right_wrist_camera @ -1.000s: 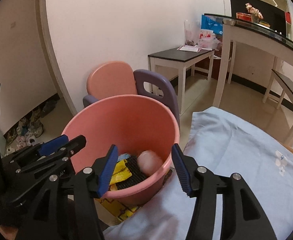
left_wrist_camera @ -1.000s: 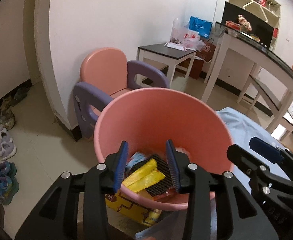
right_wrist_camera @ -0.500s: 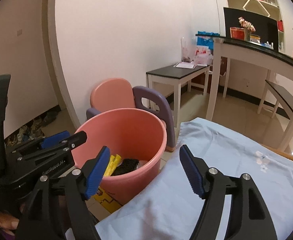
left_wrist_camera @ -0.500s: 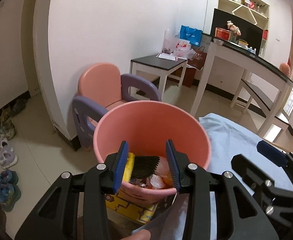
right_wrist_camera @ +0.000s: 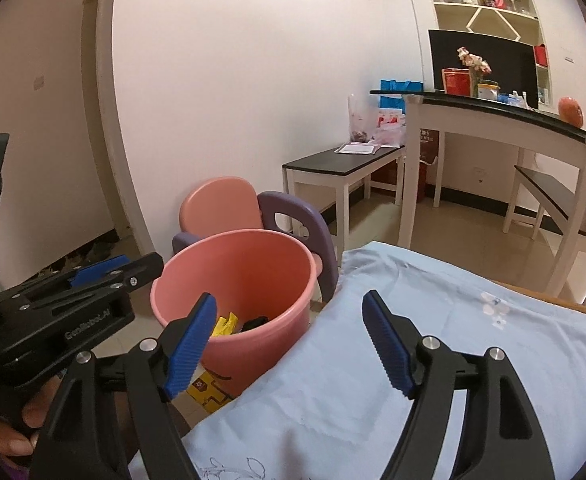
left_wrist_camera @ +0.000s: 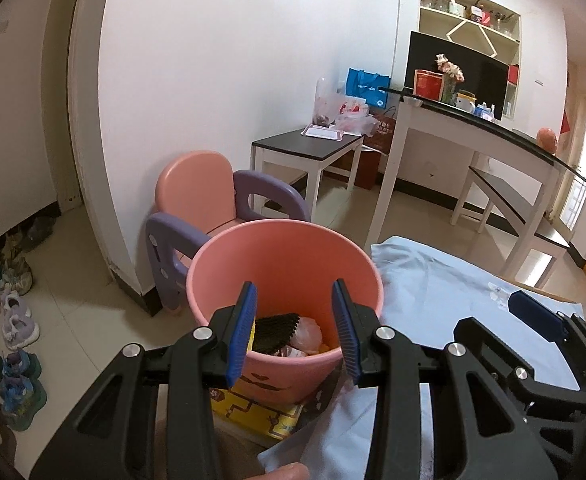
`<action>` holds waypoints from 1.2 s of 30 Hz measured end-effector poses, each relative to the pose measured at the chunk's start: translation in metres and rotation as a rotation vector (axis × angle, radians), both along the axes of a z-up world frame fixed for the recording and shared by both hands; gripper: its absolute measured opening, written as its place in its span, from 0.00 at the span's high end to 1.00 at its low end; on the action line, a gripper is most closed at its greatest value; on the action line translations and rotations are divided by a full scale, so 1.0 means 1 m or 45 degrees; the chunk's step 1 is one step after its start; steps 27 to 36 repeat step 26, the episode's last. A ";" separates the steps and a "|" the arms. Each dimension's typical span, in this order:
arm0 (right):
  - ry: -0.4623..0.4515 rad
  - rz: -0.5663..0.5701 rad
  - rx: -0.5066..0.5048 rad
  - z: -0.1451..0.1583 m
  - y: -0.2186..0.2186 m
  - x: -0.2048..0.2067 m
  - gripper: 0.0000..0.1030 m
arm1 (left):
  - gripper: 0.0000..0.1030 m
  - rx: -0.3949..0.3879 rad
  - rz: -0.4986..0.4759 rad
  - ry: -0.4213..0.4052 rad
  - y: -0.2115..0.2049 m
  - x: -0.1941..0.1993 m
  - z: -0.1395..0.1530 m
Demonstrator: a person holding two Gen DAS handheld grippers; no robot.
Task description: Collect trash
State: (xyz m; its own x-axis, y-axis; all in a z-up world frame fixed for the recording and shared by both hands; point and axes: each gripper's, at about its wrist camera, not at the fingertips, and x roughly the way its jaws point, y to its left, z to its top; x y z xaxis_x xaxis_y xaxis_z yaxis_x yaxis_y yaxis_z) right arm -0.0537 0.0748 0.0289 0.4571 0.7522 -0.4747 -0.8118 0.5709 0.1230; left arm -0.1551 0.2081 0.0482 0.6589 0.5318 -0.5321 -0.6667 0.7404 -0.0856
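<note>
A pink bucket [left_wrist_camera: 285, 248] stands on the floor beside the table; it also shows in the right wrist view [right_wrist_camera: 253, 248]. Inside lie trash pieces: a black ridged wrapper [left_wrist_camera: 275, 326], a pinkish crumpled bag [left_wrist_camera: 308, 334] and a yellow wrapper [right_wrist_camera: 225, 325]. My left gripper [left_wrist_camera: 294, 330] is open and empty, held above and short of the bucket's near rim. My right gripper [right_wrist_camera: 289, 344] is open wide and empty, over the edge of the light blue tablecloth [right_wrist_camera: 433, 360], right of the bucket.
A pink and purple child's chair [left_wrist_camera: 205, 208] stands behind the bucket against the white wall. A yellow box [left_wrist_camera: 253, 412] lies under the bucket. Shoes [left_wrist_camera: 9, 312] line the floor at left. A black-topped side table [left_wrist_camera: 309, 148] and tall counter [left_wrist_camera: 473, 128] stand behind.
Both grippers have pulled back and risen away from the bucket. The right gripper let a pinkish piece drop into the bucket and has opened wider.
</note>
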 end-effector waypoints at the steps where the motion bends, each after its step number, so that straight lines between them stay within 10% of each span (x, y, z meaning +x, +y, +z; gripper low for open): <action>1: 0.001 -0.008 0.005 0.001 -0.004 0.000 0.28 | 0.62 0.002 -0.003 -0.001 -0.002 0.000 0.000; 36: 0.035 -0.086 0.014 0.001 -0.030 0.012 0.28 | 0.62 0.053 -0.051 0.033 -0.023 0.011 0.001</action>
